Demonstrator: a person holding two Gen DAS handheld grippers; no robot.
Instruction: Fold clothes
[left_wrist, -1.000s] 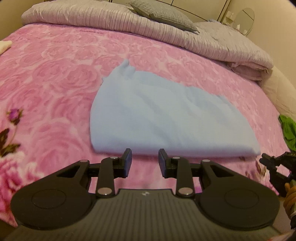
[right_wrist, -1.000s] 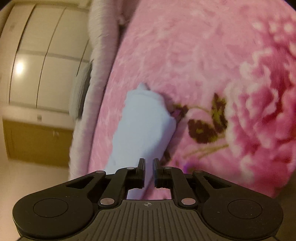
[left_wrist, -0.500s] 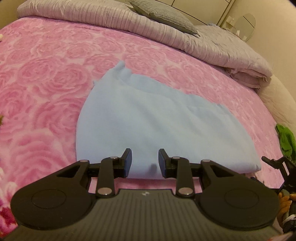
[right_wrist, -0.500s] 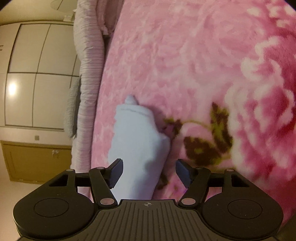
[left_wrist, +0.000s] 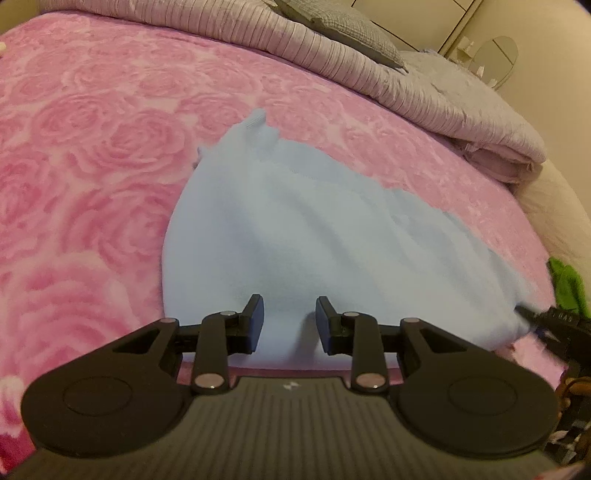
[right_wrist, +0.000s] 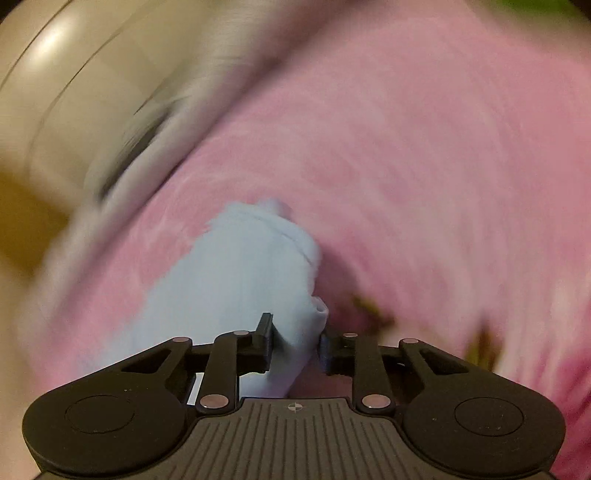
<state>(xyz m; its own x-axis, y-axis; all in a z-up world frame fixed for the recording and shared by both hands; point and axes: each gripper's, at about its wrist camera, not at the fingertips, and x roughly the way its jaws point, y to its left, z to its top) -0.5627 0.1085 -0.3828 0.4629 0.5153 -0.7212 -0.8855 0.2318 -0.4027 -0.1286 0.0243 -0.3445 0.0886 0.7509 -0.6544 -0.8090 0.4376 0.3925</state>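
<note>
Blue garment (right_wrist: 236, 291) sits between closing right gripper (right_wrist: 295, 343) jaws; left gripper (left_wrist: 289, 324) hovers apart.

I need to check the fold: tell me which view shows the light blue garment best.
The left wrist view: the light blue garment lies sharp and nearly whole on the pink blanket. The right wrist view is motion-blurred, showing only one end between the right gripper's closing jaws.

I see soft matt blue cloth (left_wrist: 314, 236) ahead of my tongs, on a plush pink blanket (left_wrist: 92, 155). Beyond it a ribbed, faintly shiny quilt (left_wrist: 295, 40). Tongs: matt black plastic.
</note>
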